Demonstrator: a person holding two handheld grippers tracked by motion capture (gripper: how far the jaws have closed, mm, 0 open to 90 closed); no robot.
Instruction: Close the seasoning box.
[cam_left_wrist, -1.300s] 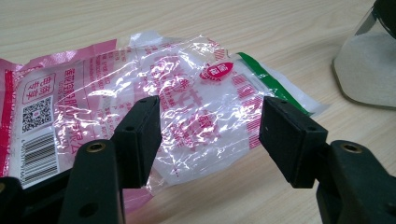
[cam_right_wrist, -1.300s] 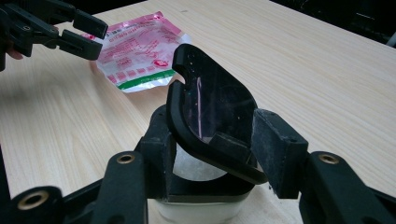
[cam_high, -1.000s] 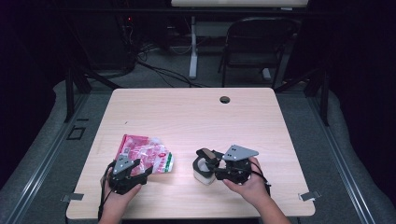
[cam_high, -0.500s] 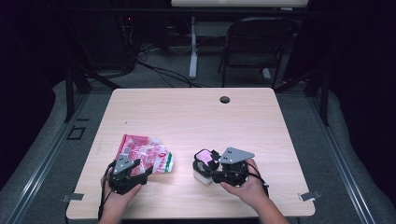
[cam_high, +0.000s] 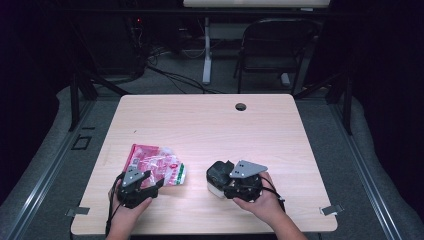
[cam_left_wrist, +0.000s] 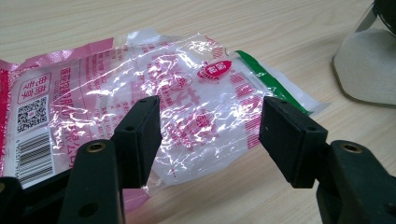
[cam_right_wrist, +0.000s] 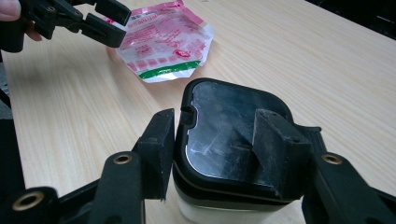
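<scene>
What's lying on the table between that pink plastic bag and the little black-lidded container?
Nothing: bare wood separates the bag and container, seen in the high view.

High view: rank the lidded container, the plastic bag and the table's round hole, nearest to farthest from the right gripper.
1. Lidded container: between the jaws of the right gripper.
2. Plastic bag: to its left, by the left gripper.
3. Round hole: far edge of the table.

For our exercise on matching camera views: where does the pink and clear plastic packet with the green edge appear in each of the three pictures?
High view: the plastic packet lies left of centre on the table, by the left tongs.
Left gripper view: it fills the middle and left, beyond the open jaws.
Right gripper view: top, left of centre, beyond the black-lidded container.
Shared landmark: the packet's green edge strip, which faces the container.
</scene>
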